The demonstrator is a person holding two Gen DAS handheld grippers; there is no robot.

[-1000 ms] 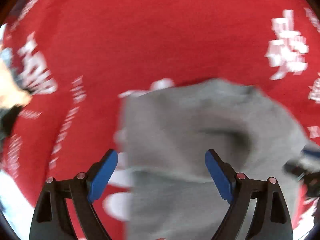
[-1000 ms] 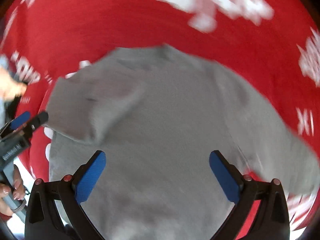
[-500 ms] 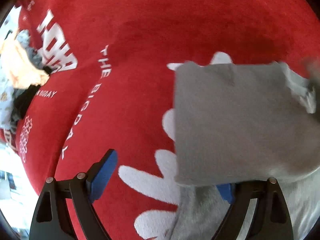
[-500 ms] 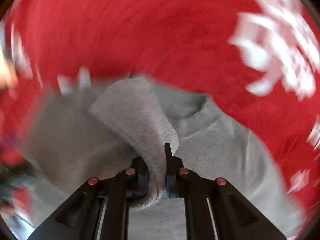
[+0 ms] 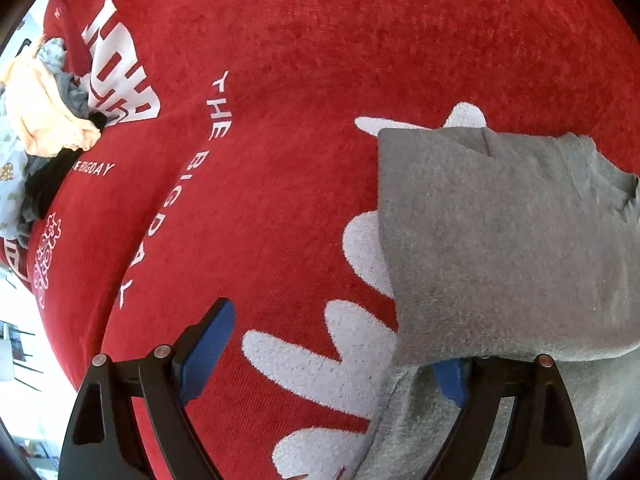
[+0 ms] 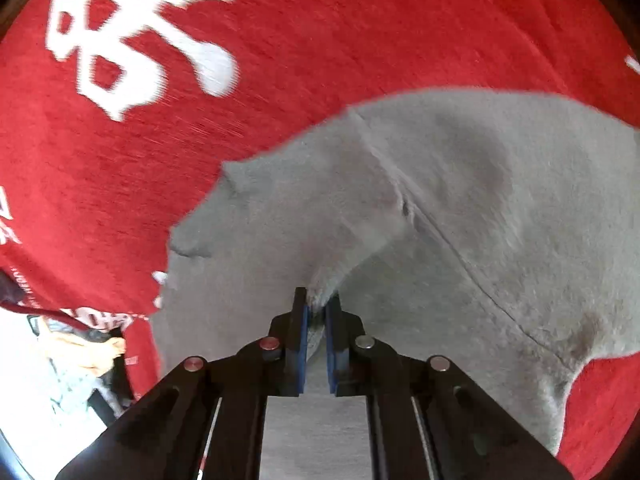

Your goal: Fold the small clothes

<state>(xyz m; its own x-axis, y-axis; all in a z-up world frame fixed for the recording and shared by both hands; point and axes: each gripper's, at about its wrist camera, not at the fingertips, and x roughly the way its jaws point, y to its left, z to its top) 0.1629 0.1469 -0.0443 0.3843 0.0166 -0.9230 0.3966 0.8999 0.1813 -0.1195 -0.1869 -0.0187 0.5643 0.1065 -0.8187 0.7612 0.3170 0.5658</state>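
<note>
Folding one side of the small grey knitted sweatshirt (image 5: 500, 240) seems to be the step in hand: a part of it, probably a sleeve or side panel, is lifted and carried over the body of the garment. The sweatshirt lies on a red plush cloth with white lettering (image 5: 300, 80), which covers the whole work surface.

The right gripper (image 6: 316, 300) has its jaws together on a pinch of the grey fabric; a small tuft of cloth stands out between the blue pads (image 6: 303, 344), and the lifted part hangs from that grip like a tent. This view is blurred, so I cannot say surely which part of the garment it is, although a seam (image 6: 400, 196) runs across the raised cloth.

The left gripper (image 5: 332, 356) has its jaws wide apart and holds nothing. One blue pad (image 5: 208, 340) is over the bare red cloth, and the other is half hidden under the edge of the folded grey layer (image 5: 480, 344); whether it touches the fabric I cannot tell.

For the next move, I judge that the right gripper should lay the held part flat over the body and let go only when the edge is lined up. The left gripper could press or hold the lower layer so it does not slide.

At the far left edge a pile of other small clothes, pale orange, grey and black (image 5: 44, 120), waits.
</note>
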